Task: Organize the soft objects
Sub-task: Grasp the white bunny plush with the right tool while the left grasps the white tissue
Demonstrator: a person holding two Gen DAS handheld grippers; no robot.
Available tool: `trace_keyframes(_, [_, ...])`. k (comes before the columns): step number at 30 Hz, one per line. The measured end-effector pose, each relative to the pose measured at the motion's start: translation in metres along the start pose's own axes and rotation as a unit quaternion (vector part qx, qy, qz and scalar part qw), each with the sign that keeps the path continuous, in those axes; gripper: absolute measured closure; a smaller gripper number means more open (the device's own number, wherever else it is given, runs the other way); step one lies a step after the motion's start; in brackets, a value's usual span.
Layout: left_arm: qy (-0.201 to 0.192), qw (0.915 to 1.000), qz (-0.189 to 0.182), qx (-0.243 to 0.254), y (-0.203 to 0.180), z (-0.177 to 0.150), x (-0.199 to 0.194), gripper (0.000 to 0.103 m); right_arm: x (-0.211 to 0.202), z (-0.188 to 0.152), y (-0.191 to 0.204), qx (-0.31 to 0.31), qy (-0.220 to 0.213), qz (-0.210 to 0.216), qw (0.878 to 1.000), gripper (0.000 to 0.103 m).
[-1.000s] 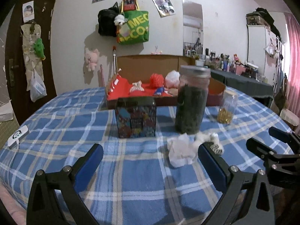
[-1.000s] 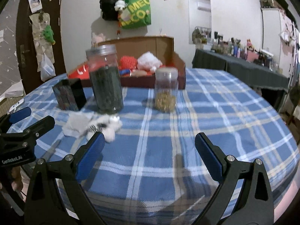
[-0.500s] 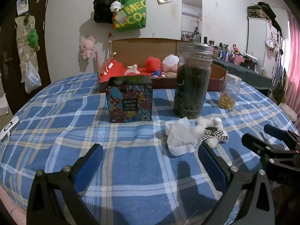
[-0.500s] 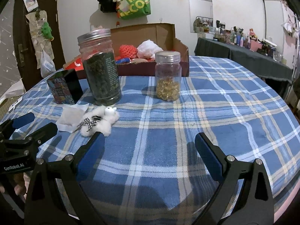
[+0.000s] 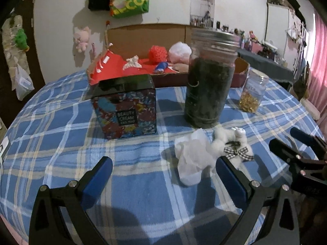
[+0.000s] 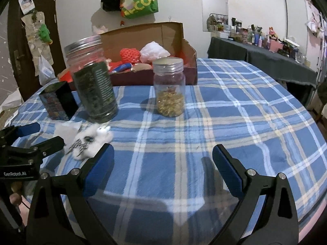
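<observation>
A crumpled white tissue (image 5: 191, 157) and a small white plush toy (image 5: 231, 143) with a checked bow lie side by side on the blue plaid tablecloth. My left gripper (image 5: 163, 175) hangs open just short of them, its right pad close to the tissue. In the right wrist view the same plush toy (image 6: 92, 140) lies just beyond the left pad of my open right gripper (image 6: 162, 161), with the tissue (image 6: 66, 129) behind it. An open cardboard box (image 5: 143, 40) at the back holds a red mesh ball (image 5: 157, 53), a pale pink puff (image 5: 179, 54) and other soft items.
A tall jar of dark leaves (image 5: 208, 85) stands right behind the tissue and plush. A patterned beauty cream tin (image 5: 125, 108) is to its left, and a small jar of golden bits (image 6: 169, 90) to its right. A cluttered dark side table (image 6: 265, 55) stands at the far right.
Both grippers have moved forward and lower toward the table, so the tissue, plush and jars appear larger and nearer. Both stay open; nothing on the table has shifted.
</observation>
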State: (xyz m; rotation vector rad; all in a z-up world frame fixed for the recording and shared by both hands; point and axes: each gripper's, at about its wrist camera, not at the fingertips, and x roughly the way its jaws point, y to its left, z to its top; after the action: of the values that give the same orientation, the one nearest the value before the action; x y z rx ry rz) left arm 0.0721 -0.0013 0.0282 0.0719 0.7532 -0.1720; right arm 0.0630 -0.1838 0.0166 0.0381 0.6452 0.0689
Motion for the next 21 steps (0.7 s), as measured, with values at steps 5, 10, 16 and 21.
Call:
trace_keyframes(5, [0.025,0.9991,0.022,0.028,0.002,0.008,0.012,0.0,0.006,0.015,0.003,-0.003,0.006,0.022,1.0,0.005])
trace_keyframes(10, [0.024,0.9977,0.058,0.027,0.024,0.011,0.011,0.0,0.017,0.025,0.019,-0.016,0.032,0.07,0.997,0.005])
trace_keyframes(16, [0.017,0.9988,0.042,0.018,0.049,0.013,0.0,0.0,0.034,0.027,0.045,-0.048,0.089,0.129,0.986,0.005])
trace_keyframes(21, [0.014,0.9993,0.028,0.022,0.052,0.014,-0.004,0.0,0.045,0.023,0.063,-0.089,0.119,0.115,0.982,0.005])
